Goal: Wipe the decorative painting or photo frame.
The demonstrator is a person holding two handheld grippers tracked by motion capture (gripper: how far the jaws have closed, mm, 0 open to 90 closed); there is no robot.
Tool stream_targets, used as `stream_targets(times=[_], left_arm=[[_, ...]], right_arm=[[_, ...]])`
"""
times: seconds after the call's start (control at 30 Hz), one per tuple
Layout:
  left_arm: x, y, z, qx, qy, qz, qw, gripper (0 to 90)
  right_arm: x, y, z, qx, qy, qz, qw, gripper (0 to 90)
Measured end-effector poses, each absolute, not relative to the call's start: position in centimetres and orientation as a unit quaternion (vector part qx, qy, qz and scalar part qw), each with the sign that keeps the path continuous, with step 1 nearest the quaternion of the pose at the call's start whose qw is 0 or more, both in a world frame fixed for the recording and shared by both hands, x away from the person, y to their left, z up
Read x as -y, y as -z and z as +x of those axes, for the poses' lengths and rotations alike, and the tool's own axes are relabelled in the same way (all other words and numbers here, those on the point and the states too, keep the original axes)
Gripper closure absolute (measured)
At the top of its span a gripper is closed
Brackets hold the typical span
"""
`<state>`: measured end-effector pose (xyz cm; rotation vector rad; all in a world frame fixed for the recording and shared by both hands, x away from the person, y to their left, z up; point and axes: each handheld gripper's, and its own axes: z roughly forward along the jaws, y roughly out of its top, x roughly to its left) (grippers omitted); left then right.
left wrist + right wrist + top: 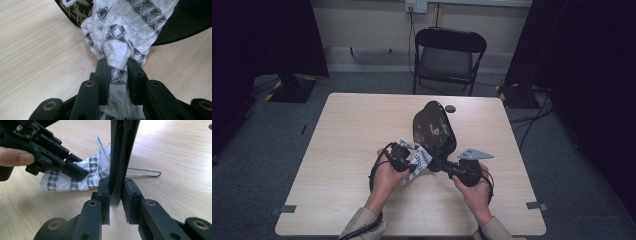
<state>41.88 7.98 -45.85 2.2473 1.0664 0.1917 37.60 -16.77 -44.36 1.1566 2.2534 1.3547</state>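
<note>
Your left gripper (117, 72) pinches the cloth (120, 37), which hides part of the tray (180, 22). Your right gripper (116, 192) clamps the tray's edge. The table (347, 130) has open room all around.

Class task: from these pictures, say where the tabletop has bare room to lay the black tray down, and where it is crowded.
Free: the table left of the tray, and its right side beyond the right gripper. Crowded: the middle front, where the left gripper pinches the cloth against the tray; a small dark disc sits behind.
</note>
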Motion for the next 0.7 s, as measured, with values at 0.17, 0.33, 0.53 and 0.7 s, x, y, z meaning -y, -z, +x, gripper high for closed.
stream_targets(times=[0.17, 0.33, 0.53, 0.7], left_arm=[[-8.2, 46.5, 41.6, -0.404, -0.07, 0.861, 0.302, 73.7], [-8.4, 46.5, 41.4, -0.402, -0.067, 0.864, 0.294, 73.8], [-9.3, 45.7, 41.3, -0.409, -0.061, 0.856, 0.309, 73.8], [-10.4, 43.0, 41.4, -0.411, -0.068, 0.844, 0.338, 73.7]], right_arm=[[16.8, 44.4, 37.6, -0.778, -0.467, 0.397, 0.134, 77.7], [16.7, 44.4, 37.5, -0.778, -0.468, 0.397, 0.136, 77.6], [16.7, 44.4, 37.5, -0.778, -0.468, 0.397, 0.136, 77.6], [16.8, 44.4, 37.5, -0.776, -0.469, 0.398, 0.136, 77.7]])
